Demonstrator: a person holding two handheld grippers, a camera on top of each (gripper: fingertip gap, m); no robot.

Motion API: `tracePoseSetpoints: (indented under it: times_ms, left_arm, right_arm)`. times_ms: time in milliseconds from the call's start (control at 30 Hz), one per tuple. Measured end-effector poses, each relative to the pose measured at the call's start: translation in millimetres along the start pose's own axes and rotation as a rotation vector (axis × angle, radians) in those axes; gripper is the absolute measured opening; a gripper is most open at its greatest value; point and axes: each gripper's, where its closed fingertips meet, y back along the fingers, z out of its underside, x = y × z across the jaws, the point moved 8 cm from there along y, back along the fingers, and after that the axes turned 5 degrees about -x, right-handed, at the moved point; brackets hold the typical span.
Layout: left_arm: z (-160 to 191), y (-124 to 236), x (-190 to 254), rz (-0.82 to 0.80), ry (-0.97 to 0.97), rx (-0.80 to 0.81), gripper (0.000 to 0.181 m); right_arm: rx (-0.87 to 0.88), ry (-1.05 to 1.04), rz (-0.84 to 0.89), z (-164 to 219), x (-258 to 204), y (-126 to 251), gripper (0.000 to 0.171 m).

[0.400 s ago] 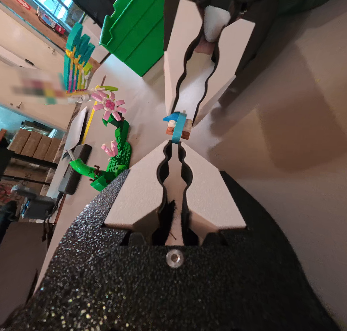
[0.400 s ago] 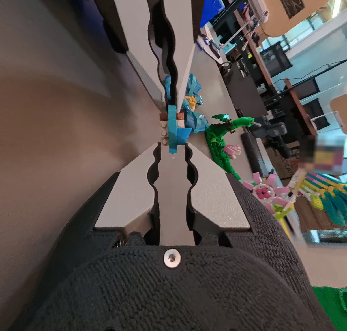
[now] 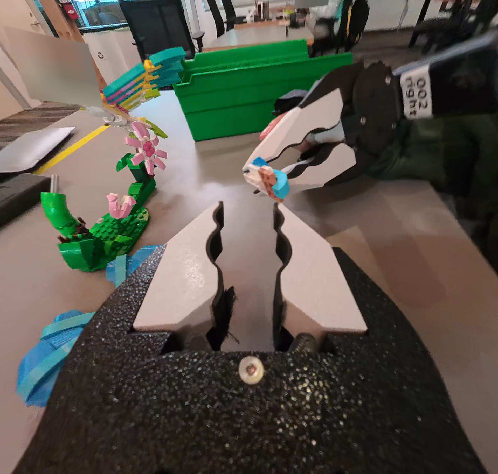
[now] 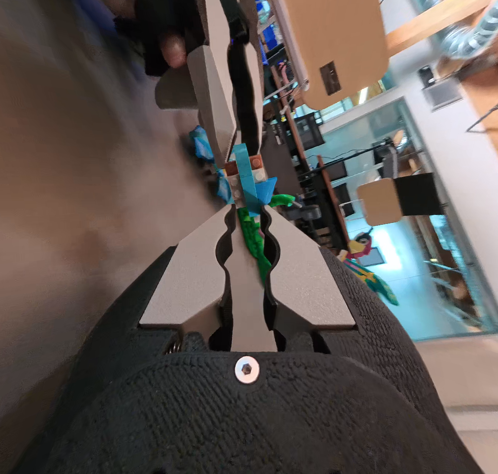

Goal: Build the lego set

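The left tool (image 3: 248, 208) hovers low over the tabletop (image 3: 377, 245) with its jaws spread and nothing between them. Just ahead of it and a little to its right, the right tool (image 3: 265, 177) pinches a small brick cluster (image 3: 269, 179) at its fingertips: blue, brown and white bricks, held clear of the tabletop. In the right wrist view the same cluster (image 4: 246, 183) sits at the tip of the right tool (image 4: 248, 210), with a blue strip running across it; the left tool shows beyond it there, close to the cluster, though whether it touches cannot be told from the blur.

To the left of the left tool stands a green brick plant (image 3: 107, 235) on a studded base, with a curved green stem, a small pink bud and a pink flower (image 3: 147, 148) higher up. Above the flower a fan of teal, yellow and pink bars (image 3: 145, 81) spreads out. Blue brick pieces (image 3: 48, 353) lie on the tabletop beside the left tool's black body, partly hidden by it.

Farther back, stacked green bins (image 3: 250, 92) sit on the tabletop; their insides are not visible from this angle, so what they hold cannot be told. A yellow strip (image 3: 72, 148) and a grey sheet (image 3: 29, 146) lie at the far left edge.
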Motion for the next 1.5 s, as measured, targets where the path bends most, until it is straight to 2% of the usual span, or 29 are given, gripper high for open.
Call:
tracePoseSetpoints:
  times_ms: [33,67,100,133,200,567,633,700,800,867,1067,1233,1333,1433,1500]
  left_arm:
    - [-0.9,-0.9,0.3,0.011,0.024,0.012,0.037]
    - [-1.3,-2.5,1.2,0.027,0.044,0.017,0.047]
    - [-2.0,-4.4,2.7,0.049,0.068,0.024,0.058]
    - [-2.5,-6.5,3.5,0.066,0.091,0.024,0.065]
    - [-3.0,-9.4,4.1,0.061,0.096,0.017,0.070]
    - [-1.1,-17.5,8.1,-0.150,-0.104,-0.068,0.016]
    - [-2.1,-15.1,7.2,-0.172,-0.152,-0.085,0.014]
    - [-0.8,-12.9,7.4,-0.203,-0.248,-0.123,0.013]
    - [8.8,-13.2,7.8,-0.260,-0.456,-0.256,0.013]
    - [14.1,-17.5,11.4,-0.249,-0.529,-0.306,0.013]
    - [17.5,-22.6,16.4,-0.225,-0.581,-0.332,0.013]
    - [24.9,-27.0,18.9,-0.200,-0.594,-0.381,0.013]
    - [25.4,-26.2,17.8,-0.197,-0.570,-0.358,0.013]
    - [21.8,-26.1,16.7,-0.233,-0.551,-0.294,0.023]
    - [25.2,-27.4,18.4,-0.239,-0.618,-0.321,0.018]
  right_arm:
    - [-0.006,0.044,0.041,-1.6,0.4,0.3,0.015]
    - [-0.024,0.097,0.084,-3.0,0.1,-0.2,0.014]
    - [-0.056,0.154,0.125,-3.7,-1.0,-1.5,0.005]
    - [-0.084,0.211,0.156,-4.7,-2.7,-3.7,0.005]
    - [-0.087,0.265,0.156,-8.9,-8.4,-6.9,0.005]
    - [-0.151,0.282,0.182,-9.2,-9.1,-12.8,0.005]
    - [-0.136,0.259,0.168,-8.4,-8.6,-12.1,0.005]
    - [-0.084,0.144,0.101,-5.2,-6.3,-9.5,0.005]
    - [0.056,-0.159,-0.062,0.7,2.6,-1.0,0.024]
    - [0.147,-0.293,-0.127,-0.7,8.0,4.6,0.030]
    - [0.073,-0.140,-0.212,-5.3,-14.4,-5.4,0.022]
    - [0.011,-0.116,-0.248,-2.2,-20.8,-9.1,0.006]
    - [0.001,-0.105,-0.240,-3.2,-21.6,-9.3,0.005]
    - [0.015,-0.120,-0.260,-5.5,-22.9,-10.3,0.002]
    - [0.014,-0.114,-0.275,-6.2,-25.3,-11.0,0.001]
